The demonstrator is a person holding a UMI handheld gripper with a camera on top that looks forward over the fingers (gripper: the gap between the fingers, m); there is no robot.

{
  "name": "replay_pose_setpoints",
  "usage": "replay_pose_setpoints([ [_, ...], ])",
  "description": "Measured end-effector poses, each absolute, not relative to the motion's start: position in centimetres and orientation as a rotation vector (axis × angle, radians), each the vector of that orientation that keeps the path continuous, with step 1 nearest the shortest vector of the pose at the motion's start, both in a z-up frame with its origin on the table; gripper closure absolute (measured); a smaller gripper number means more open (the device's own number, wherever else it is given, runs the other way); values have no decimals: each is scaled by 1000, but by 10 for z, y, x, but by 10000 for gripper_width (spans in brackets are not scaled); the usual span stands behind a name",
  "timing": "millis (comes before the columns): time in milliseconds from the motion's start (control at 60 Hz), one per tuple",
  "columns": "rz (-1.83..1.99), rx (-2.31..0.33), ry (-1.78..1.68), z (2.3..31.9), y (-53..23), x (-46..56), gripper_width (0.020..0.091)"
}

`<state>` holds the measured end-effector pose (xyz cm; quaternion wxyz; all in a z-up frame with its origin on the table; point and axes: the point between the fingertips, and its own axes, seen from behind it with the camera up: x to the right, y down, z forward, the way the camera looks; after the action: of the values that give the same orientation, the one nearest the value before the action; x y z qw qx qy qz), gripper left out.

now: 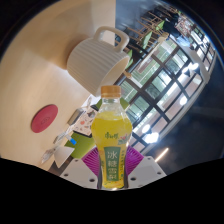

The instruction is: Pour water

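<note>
clamped by the hand-held gripper (112, 170): clear bottle (112, 140), yellow liquid, orange cap, green-purple label. white mug (98, 55) beyond, far left on the desk (40, 85).

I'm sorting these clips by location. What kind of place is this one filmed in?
Probably an office or work room. The gripper is shut on a yellow drink bottle above a light table with a white mug on it, and a glass wall with dark frames stands beyond.
</note>
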<state>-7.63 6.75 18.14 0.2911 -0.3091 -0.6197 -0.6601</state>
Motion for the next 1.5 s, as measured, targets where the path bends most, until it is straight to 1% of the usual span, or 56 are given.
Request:
replay_pose_setpoints([
  [133,-1745,-840,-1620,186,74,-79,810],
  [150,-1748,-845,-1593,180,68,-78,812],
  [167,-1725,-863,-1594,189,66,-75,812],
  [217,-1674,-906,-1526,191,75,-73,812],
  [267,-1587,-984,-1422,200,77,-70,812],
  [283,-1550,-1012,-1368,200,64,-68,813],
  [317,-1447,-1096,-1291,211,72,-61,812],
  [383,-1199,-1278,-1050,215,77,-49,812],
  [417,-1058,-1364,-920,211,80,-43,812],
  [433,-993,-1371,-824,198,60,-41,813],
  [450,-916,-1423,-785,197,71,-38,812],
  [500,-691,-1518,-608,189,70,-35,815],
  [533,-532,-1566,-482,178,69,-35,815],
  [550,-456,-1587,-408,168,70,-35,815],
  [567,-382,-1580,-329,152,73,-34,814],
  [583,-314,-1610,-308,165,65,-29,814],
  [650,-89,-1645,-166,161,55,-29,812],
  [667,-47,-1655,-122,139,65,-38,813],
  [683,-13,-1671,-91,134,65,-37,813],
  [700,16,-1663,-46,111,79,-46,813],
  [717,23,-1685,-44,124,63,-35,813],
  [783,51,-1672,2,122,66,-31,813],
  [800,61,-1671,12,111,70,-32,813],
  [850,97,-1691,38,99,74,-37,813],
  [950,128,-1708,20,87,84,-35,808],
  [967,121,-1721,12,82,85,-37,782],
  [983,113,-1720,-2,76,87,-43,786],
  [1000,109,-1696,-10,78,89,-41,800],
  [1100,41,-1699,-43,77,92,-35,800],
  [1117,37,-1698,-40,81,94,-41,801],
  [1133,38,-1696,-37,77,91,-37,800],
  [1233,46,-1699,-30,78,93,-35,799],
  [1250,48,-1701,-29,78,93,-35,762],
  [1267,49,-1701,-28,78,93,-34,755],
  [1283,50,-1703,-29,78,93,-34,730],
  [1317,51,-1708,-32,78,93,-33,661],
  [1350,52,-1720,-36,77,92,-32,623],
  [1383,46,-1753,-34,72,89,-29,558],
  [1400,41,-1770,-34,70,86,-33,497],
  [1417,36,-1784,-39,69,83,-32,477],
  [1467,11,-1796,-47,71,73,-30,252],
  [1483,2,-1796,-46,73,68,-28,246],
  [1500,-12,-1793,-47,76,62,-27,267],
])
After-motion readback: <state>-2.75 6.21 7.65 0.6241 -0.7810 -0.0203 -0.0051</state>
